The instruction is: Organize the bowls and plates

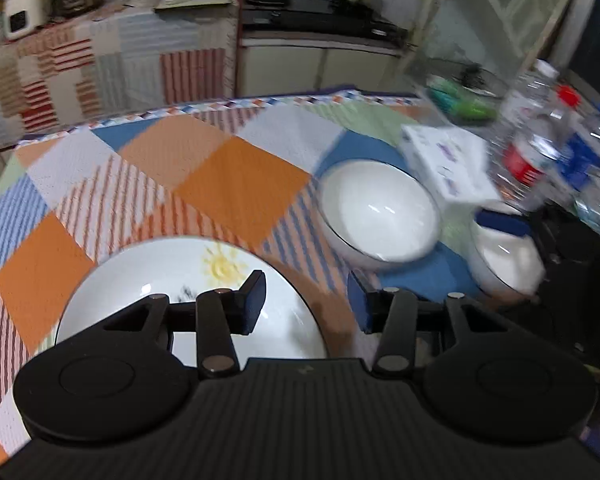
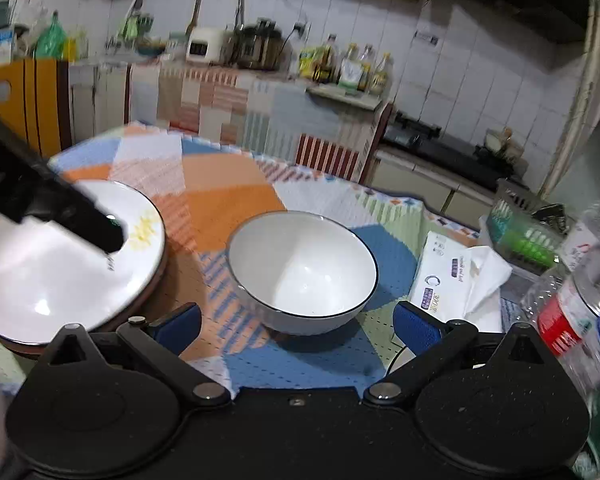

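A white plate with a yellow sun print (image 1: 188, 280) lies on the checked tablecloth (image 1: 204, 160), under my left gripper (image 1: 306, 304), which is open and empty above its right rim. A white bowl with a dark rim (image 1: 380, 212) stands to the right of the plate. In the right wrist view the same bowl (image 2: 300, 268) sits upright and empty just ahead of my open right gripper (image 2: 296, 324). The plate (image 2: 60, 272) is at the left there, resting on a brown-rimmed plate beneath it, with my left gripper (image 2: 108, 236) over it. My right gripper (image 1: 500, 224) also shows in the left wrist view.
A white tissue pack (image 2: 456, 276) lies right of the bowl. Plastic bottles (image 2: 572, 312) and a green basket (image 2: 524, 232) crowd the table's right edge. A kitchen counter with appliances and oil bottles (image 2: 340, 68) runs behind the table.
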A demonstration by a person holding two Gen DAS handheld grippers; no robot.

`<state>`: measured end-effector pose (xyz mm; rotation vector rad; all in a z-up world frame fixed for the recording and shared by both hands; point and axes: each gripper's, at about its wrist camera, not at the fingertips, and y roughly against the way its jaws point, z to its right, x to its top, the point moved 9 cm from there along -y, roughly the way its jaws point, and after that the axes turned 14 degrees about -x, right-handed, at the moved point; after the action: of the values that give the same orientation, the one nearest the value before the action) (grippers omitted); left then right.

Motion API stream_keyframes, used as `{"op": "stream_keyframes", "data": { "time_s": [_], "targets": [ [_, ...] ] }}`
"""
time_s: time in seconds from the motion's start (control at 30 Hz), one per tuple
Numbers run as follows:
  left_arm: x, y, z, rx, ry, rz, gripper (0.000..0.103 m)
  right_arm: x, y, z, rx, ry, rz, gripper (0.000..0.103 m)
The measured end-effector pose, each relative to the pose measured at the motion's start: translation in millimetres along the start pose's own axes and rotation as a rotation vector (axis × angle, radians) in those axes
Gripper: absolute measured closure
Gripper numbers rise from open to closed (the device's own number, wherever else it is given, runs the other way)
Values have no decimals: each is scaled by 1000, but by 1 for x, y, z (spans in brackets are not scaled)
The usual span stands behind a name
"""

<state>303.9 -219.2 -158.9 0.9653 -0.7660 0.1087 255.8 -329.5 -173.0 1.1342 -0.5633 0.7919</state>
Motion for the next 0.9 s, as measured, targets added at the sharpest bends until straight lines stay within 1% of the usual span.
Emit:
{"op": "stream_keyframes", "data": {
  "time_s": [0.13,0.2,0.27,0.37,0.5,0.6,0.67,0.73,0.8,0.83,0.9],
  "targets": [
    [11,-21,-8,-19,48,37,59,-2,-22,0,10,22,-67,0],
    [15,-28,-8,-24,63,66,59,-2,-28,-4,40,29,-89,0],
    [16,-35,-4,-48,72,86,59,-1,-26,-10,70,21,-101,0],
    [17,-48,1,-46,80,80,59,-1,-28,-15,66,32,-114,0],
    [22,-64,3,-5,55,52,59,-3,-41,-14,31,30,-129,0],
    [26,-73,-1,13,58,34,67,-1,-52,-12,19,40,-140,0],
    [26,-76,-6,9,84,33,67,1,-52,-12,17,63,-130,1],
    [27,-80,-8,-5,101,26,71,2,-50,-14,30,52,-121,0],
    [25,-85,-12,8,119,15,76,2,-53,-14,31,45,-128,1],
    [24,-87,-14,6,129,8,78,2,-55,-13,36,38,-131,1],
    [24,-88,-15,-21,149,11,83,1,-60,-12,47,20,-154,1]
  ]
}}
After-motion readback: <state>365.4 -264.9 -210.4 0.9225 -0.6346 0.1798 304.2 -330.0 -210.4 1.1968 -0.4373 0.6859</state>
